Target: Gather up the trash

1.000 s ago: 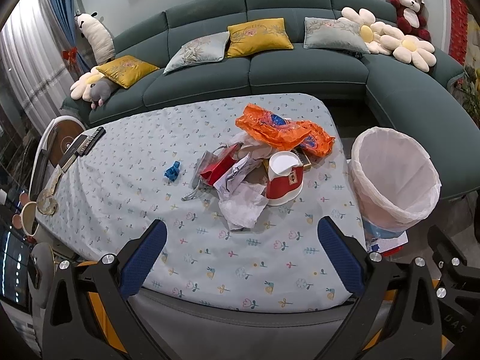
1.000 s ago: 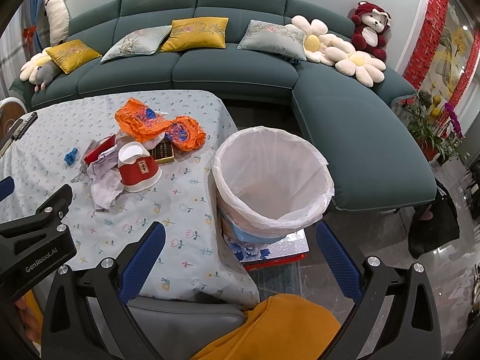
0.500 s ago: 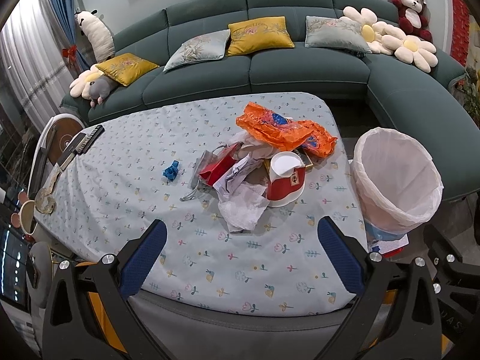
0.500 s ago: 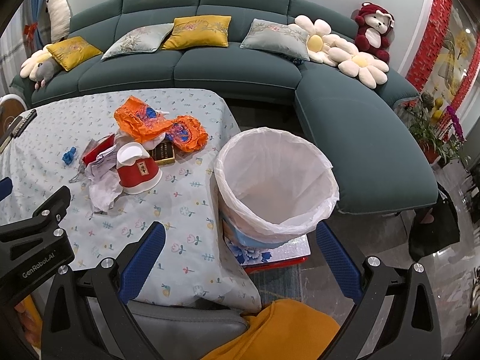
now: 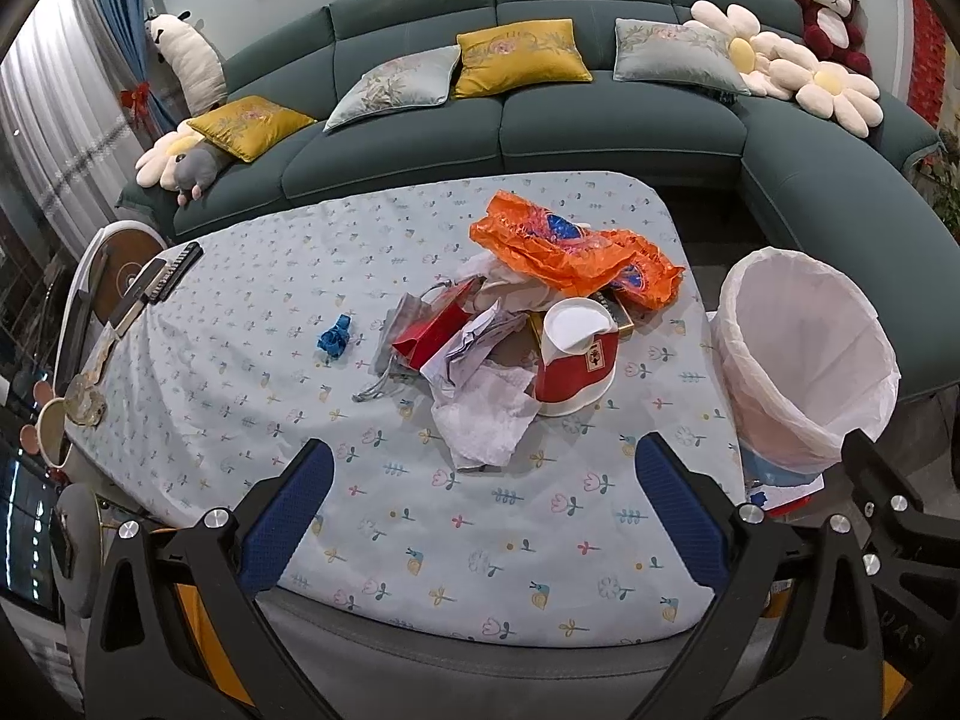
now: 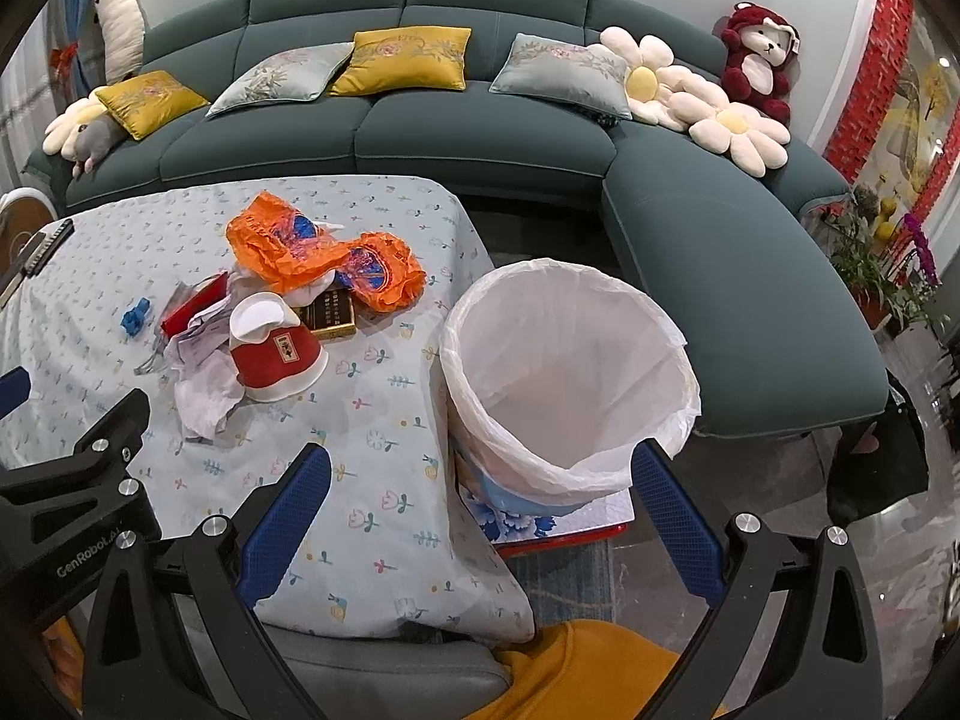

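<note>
A heap of trash lies mid-table: an orange plastic bag (image 5: pixel 570 249) (image 6: pixel 312 252), a red-and-white paper cup (image 5: pixel 579 354) (image 6: pixel 273 354) on its side, crumpled white paper (image 5: pixel 486 414) (image 6: pixel 204 396), a red paper bag (image 5: pixel 435 330) and a small blue scrap (image 5: pixel 333 339) (image 6: pixel 135 318). A bin with a white liner (image 5: pixel 804 354) (image 6: pixel 567 378) stands off the table's right edge and holds nothing that I can see. My left gripper (image 5: pixel 483 501) hangs open over the near table edge. My right gripper (image 6: pixel 477 507) is open in front of the bin.
The table (image 5: pixel 240 360) wears a floral cloth. A gilt dark box (image 6: pixel 330 312) lies by the cup. Remotes (image 5: pixel 162 279) rest at the far left edge. A teal sofa (image 5: pixel 540 120) with cushions and plush toys wraps behind and to the right.
Both views have shifted slightly forward and up toward the table. Nothing on the table has moved, and both grippers stay open.
</note>
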